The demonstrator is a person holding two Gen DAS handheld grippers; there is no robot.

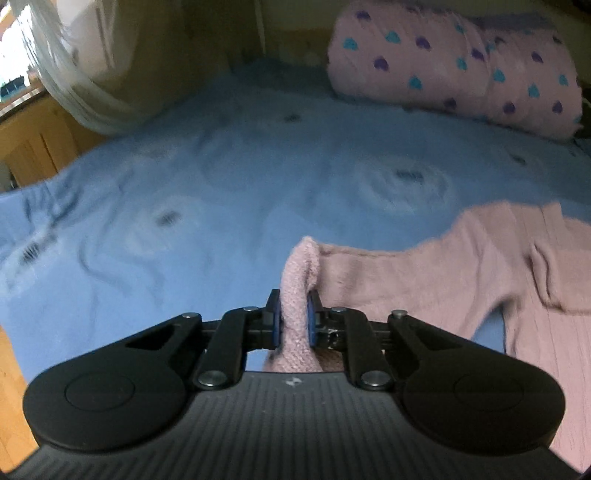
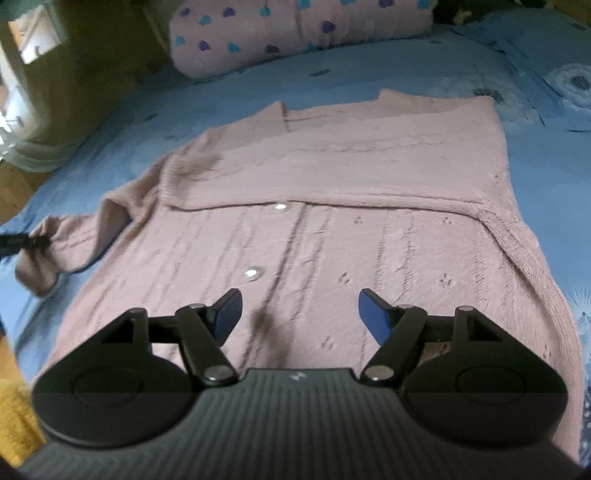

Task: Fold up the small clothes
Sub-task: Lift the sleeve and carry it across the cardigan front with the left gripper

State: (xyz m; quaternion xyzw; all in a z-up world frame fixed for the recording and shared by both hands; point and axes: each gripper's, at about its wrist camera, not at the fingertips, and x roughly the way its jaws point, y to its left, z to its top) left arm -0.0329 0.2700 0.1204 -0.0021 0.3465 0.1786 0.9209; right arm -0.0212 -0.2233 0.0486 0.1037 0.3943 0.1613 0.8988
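Note:
A small pink knitted cardigan (image 2: 332,206) with white buttons lies flat on the blue bedspread (image 2: 546,155). Its right sleeve is folded across the chest. Its left sleeve (image 2: 74,236) stretches out to the left. My left gripper (image 1: 294,314) is shut on the cuff of that sleeve (image 1: 295,280) and holds it just above the bed; the gripper's tip also shows at the left edge of the right wrist view (image 2: 22,242). My right gripper (image 2: 300,314) is open and empty, hovering over the cardigan's lower front.
A pink pillow (image 1: 454,62) with purple and teal hearts lies at the head of the bed, also seen in the right wrist view (image 2: 295,33). A white sheer curtain (image 1: 74,85) hangs at the left. Wooden floor (image 1: 11,387) borders the bed's left edge.

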